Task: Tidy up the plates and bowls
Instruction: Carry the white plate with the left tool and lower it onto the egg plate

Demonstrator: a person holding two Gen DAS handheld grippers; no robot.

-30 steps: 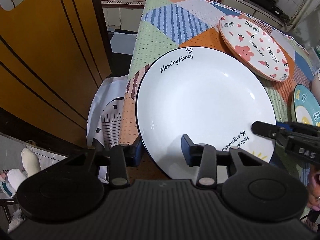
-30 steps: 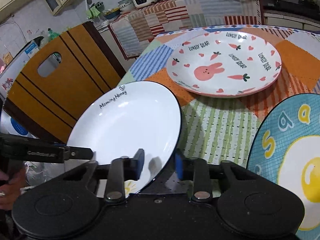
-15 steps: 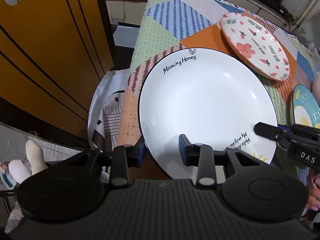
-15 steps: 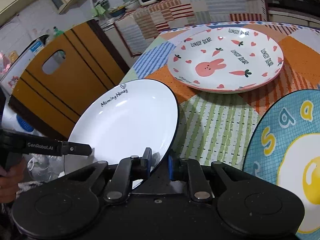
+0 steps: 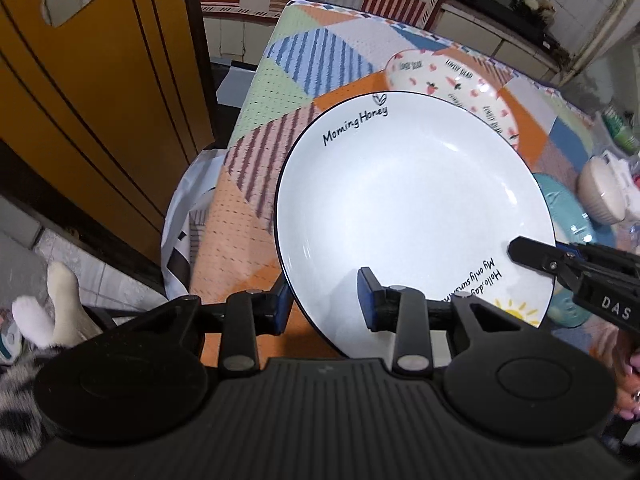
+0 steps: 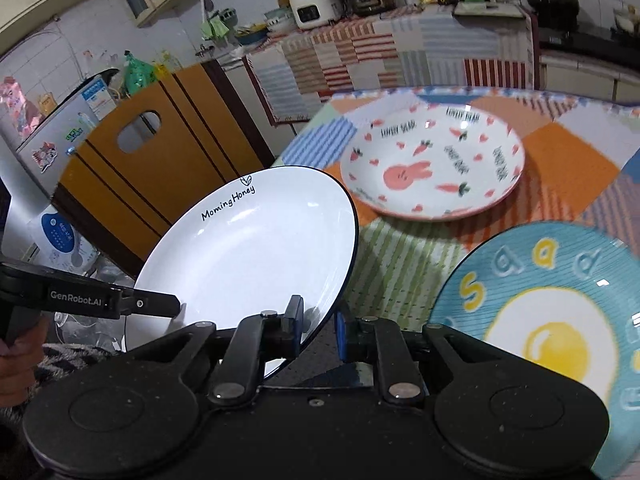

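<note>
Both tongs, left (image 5: 326,306) and right (image 6: 318,328), clamp the white Morning Honey plate (image 5: 412,208) by its near rim; it has risen off the patchwork surface (image 5: 256,216), now overlapping the bunny plate (image 6: 432,168).

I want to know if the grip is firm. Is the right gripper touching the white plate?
Touching. In the right wrist view the right gripper has its two pads closed on the rim of the white plate, one above, one below.
</note>
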